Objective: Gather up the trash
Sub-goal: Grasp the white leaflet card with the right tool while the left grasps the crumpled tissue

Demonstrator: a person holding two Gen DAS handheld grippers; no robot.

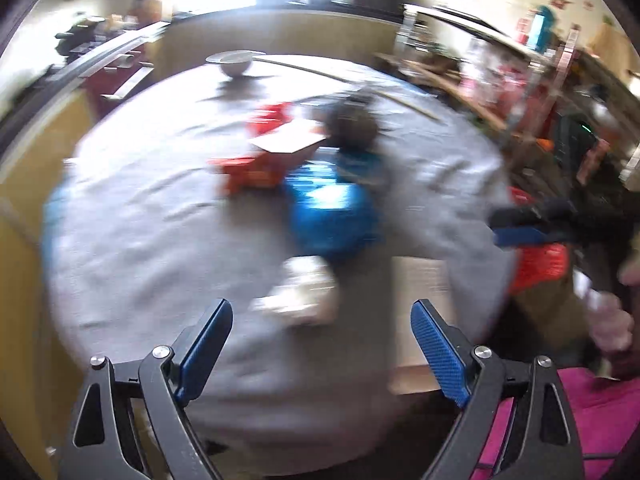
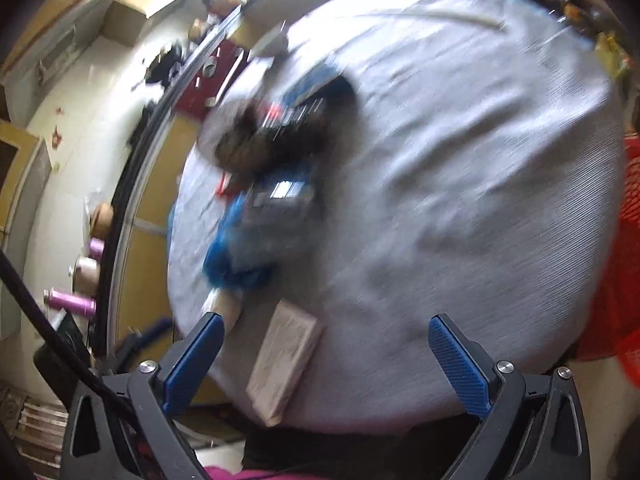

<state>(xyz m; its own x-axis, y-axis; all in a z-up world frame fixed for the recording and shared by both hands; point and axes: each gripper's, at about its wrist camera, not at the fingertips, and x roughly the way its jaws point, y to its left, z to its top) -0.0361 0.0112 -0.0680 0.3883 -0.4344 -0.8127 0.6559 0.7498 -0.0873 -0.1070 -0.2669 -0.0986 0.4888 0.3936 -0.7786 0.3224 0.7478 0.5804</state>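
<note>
Both views are motion-blurred. My left gripper (image 1: 322,314) is open above the near edge of a round table under a grey cloth (image 1: 140,240). A crumpled white piece of trash (image 1: 304,292) lies just beyond its fingertips, untouched. Farther on lie a blue plastic bag (image 1: 332,216), red wrappers (image 1: 248,172), a white carton (image 1: 288,142) and a dark lump (image 1: 354,120). My right gripper (image 2: 326,328) is open over the table edge with nothing gripped. A flat beige box (image 2: 288,360) lies on the cloth below its gap. A red mesh bag (image 2: 624,260) hangs at its right.
A white bowl (image 1: 234,62) and a long thin stick (image 1: 320,74) sit at the table's far side. Cluttered shelves (image 1: 540,80) stand to the right. The right gripper (image 1: 528,224) shows beside the table with the red mesh bag (image 1: 544,264) under it. Bottles (image 2: 76,302) stand left.
</note>
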